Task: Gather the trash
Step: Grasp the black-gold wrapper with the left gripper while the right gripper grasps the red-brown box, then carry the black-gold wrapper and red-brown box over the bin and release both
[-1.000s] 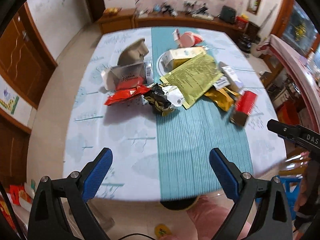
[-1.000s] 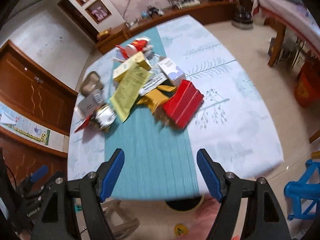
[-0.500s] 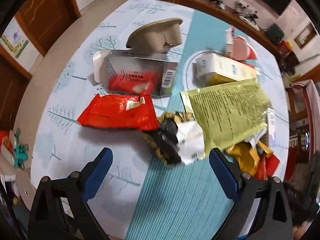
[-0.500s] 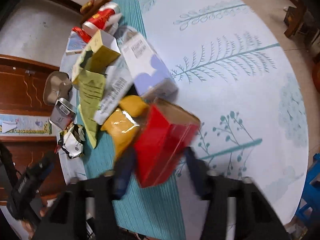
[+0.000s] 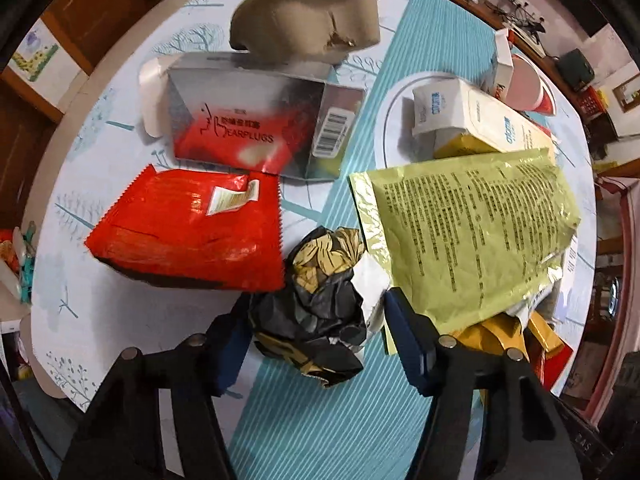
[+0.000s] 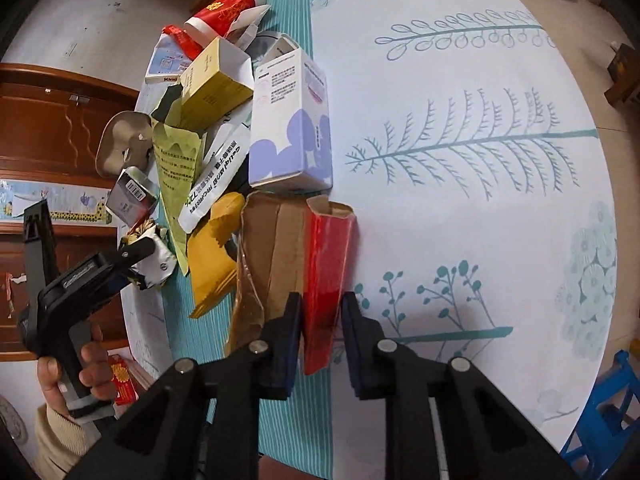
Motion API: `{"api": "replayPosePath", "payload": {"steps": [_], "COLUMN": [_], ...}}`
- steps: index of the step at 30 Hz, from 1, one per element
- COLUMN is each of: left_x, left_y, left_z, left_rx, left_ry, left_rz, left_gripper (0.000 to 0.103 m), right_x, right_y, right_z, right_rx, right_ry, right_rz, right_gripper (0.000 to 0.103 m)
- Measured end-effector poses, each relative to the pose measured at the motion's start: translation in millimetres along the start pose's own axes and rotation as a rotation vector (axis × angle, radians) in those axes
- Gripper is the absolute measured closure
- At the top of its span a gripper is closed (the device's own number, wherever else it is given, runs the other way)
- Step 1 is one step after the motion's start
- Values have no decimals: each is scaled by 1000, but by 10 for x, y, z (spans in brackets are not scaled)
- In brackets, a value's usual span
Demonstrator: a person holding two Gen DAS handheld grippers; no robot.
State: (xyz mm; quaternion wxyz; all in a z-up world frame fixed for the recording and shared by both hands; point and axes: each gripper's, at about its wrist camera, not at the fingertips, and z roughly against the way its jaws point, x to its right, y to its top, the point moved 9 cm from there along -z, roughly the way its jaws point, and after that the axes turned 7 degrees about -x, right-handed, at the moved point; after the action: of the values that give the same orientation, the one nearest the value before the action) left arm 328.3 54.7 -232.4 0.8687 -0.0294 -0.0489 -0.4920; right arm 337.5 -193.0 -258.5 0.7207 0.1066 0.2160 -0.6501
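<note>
Two tongs work on the worktop [image 6: 460,100]. The right tongs [image 6: 320,324] have just closed and pinch the red box [image 6: 326,272]. The left tongs [image 5: 316,340] have been closing around the crumpled black wrapper [image 5: 316,312], touching it.

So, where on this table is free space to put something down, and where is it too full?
The widest bare patch is the white leaf-print cloth on the outer side of the red carton and the purple-and-white box. A smaller one is the teal runner just below the crumpled black wrapper. The strip from the red paper cup to the red pouch is crowded.
</note>
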Motion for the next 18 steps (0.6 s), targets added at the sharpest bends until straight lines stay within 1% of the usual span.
{"api": "replayPosePath", "payload": {"steps": [3,8,14,18], "left_x": [33,72,171,237], "left_y": [13,-93,-360,-497], "left_z": [6,80,205,337], "left_rx": [2,5,4,19], "left_ry": [15,54,47,42], "left_rz": [-6,-20,-75,-124], "left_gripper": [44,47,47,47], "right_x": [16,95,131,95], "right_y": [22,16,-87,-164], "right_z": [7,80,202,275], "right_rx": [-3,1,22,42], "right_ry": [8,10,13,8], "right_rz": [-2,-3,0,10], "right_gripper": [85,86,87,87]}}
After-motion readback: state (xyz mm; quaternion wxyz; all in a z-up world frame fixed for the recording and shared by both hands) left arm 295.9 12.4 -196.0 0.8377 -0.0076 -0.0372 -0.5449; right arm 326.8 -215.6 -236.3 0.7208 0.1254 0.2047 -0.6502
